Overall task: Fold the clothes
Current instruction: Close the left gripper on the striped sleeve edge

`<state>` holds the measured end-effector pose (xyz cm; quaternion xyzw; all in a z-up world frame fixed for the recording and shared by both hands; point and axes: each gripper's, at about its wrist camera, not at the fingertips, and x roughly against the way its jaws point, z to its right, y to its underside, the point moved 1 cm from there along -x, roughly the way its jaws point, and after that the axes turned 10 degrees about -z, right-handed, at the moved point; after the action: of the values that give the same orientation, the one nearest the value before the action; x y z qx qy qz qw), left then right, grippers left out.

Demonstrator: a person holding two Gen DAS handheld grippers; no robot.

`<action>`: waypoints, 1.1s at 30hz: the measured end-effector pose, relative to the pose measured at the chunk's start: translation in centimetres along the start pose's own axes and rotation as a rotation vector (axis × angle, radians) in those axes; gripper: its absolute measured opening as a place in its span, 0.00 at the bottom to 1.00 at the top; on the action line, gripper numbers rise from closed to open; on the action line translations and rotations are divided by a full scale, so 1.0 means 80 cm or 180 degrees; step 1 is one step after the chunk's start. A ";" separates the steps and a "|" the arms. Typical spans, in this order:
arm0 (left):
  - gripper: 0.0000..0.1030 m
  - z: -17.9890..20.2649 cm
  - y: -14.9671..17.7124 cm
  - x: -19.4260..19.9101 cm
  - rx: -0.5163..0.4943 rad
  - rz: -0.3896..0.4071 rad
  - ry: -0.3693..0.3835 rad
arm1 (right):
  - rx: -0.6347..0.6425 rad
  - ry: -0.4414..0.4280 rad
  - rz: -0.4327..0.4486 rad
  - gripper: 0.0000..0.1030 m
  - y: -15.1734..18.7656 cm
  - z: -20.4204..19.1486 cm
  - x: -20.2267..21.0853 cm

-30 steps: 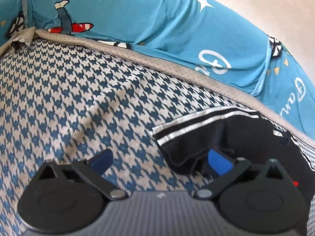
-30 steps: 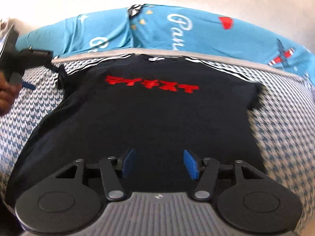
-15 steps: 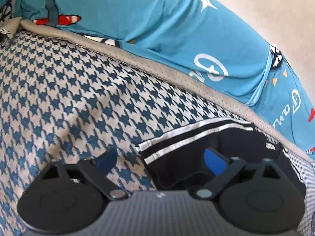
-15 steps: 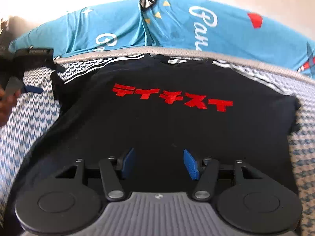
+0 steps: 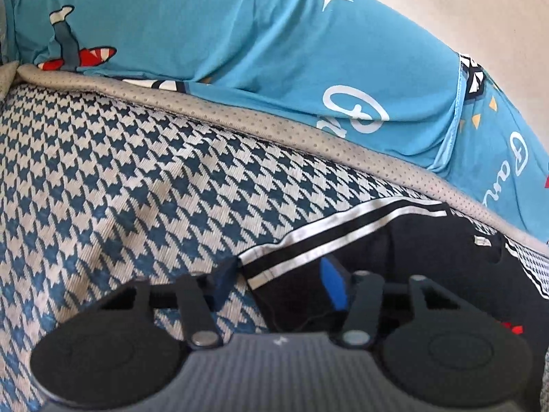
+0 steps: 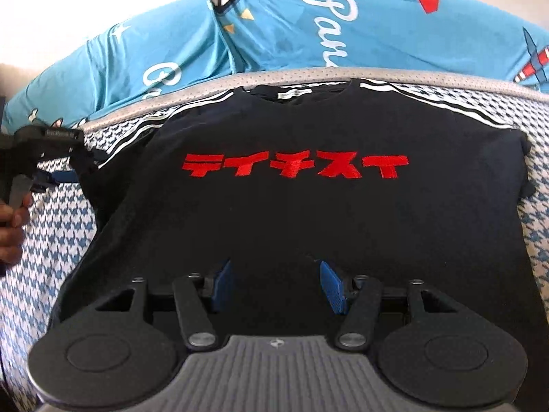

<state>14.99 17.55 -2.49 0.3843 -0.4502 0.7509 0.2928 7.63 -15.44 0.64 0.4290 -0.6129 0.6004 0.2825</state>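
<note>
**Tee flat on bed, both tongs wide**

While the black tee (image 6: pixel 308 213) lies face up on the houndstooth cover (image 5: pixel 120 178), red lettering (image 6: pixel 295 165) showing, its collar is toward the blue pillows (image 6: pixel 274 27); L gripper (image 5: pixel 279 286) sits at the striped sleeve (image 5: pixel 336 237), jaws wide, sleeve edge between the pads but not pinched; R gripper (image 6: pixel 276 286) hovers over the tee's lower half, jaws wide, holding nothing; a hand (image 6: pixel 10 230) grips the L tool's handle at far left in the R view.

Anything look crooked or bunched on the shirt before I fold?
The black T-shirt lies mostly flat, print up, but its striped sleeve is bunched and lifted between the left gripper fingers. The right gripper hangs open.
</note>
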 end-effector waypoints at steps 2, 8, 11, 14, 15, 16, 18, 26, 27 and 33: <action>0.21 0.002 0.002 -0.001 -0.0035 0.0025 -0.0048 | -0.0060 -0.0014 -0.0014 0.53 -0.001 0.002 0.000; 0.07 0.011 0.005 0.000 -0.0172 0.0160 -0.0070 | -0.0151 -0.0030 -0.0042 0.53 -0.002 0.005 -0.002; 0.07 0.017 0.005 0.005 -0.0262 0.0302 -0.0226 | -0.0163 -0.0021 -0.0039 0.53 -0.003 0.005 -0.002; 0.07 0.015 -0.001 0.012 -0.0232 0.0451 -0.0388 | -0.0183 -0.0019 -0.0031 0.53 -0.003 0.005 -0.001; 0.07 0.013 -0.003 0.014 -0.0207 0.0477 -0.0408 | -0.0190 -0.0019 -0.0028 0.53 -0.003 0.005 -0.001; 0.07 0.010 -0.004 0.014 -0.0172 0.0466 -0.0383 | -0.0194 -0.0016 -0.0027 0.53 -0.003 0.005 -0.001; 0.06 0.004 -0.007 0.014 -0.0100 0.0444 -0.0334 | -0.0202 -0.0014 -0.0025 0.53 -0.004 0.006 -0.002; 0.09 -0.021 -0.017 0.016 0.0185 0.0356 -0.0136 | -0.0199 -0.0016 -0.0041 0.53 -0.004 0.006 -0.002; 0.10 -0.024 -0.019 0.016 0.0221 0.0345 -0.0111 | -0.0195 -0.0014 -0.0043 0.53 -0.004 0.005 -0.003; 0.44 -0.031 -0.023 0.010 0.0323 0.0235 -0.0042 | -0.0175 -0.0006 -0.0045 0.53 -0.003 0.006 -0.003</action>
<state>15.27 20.64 -1.74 0.3867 -0.4273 0.7805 0.2421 8.01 -15.81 0.52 0.4259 -0.6264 0.5809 0.2978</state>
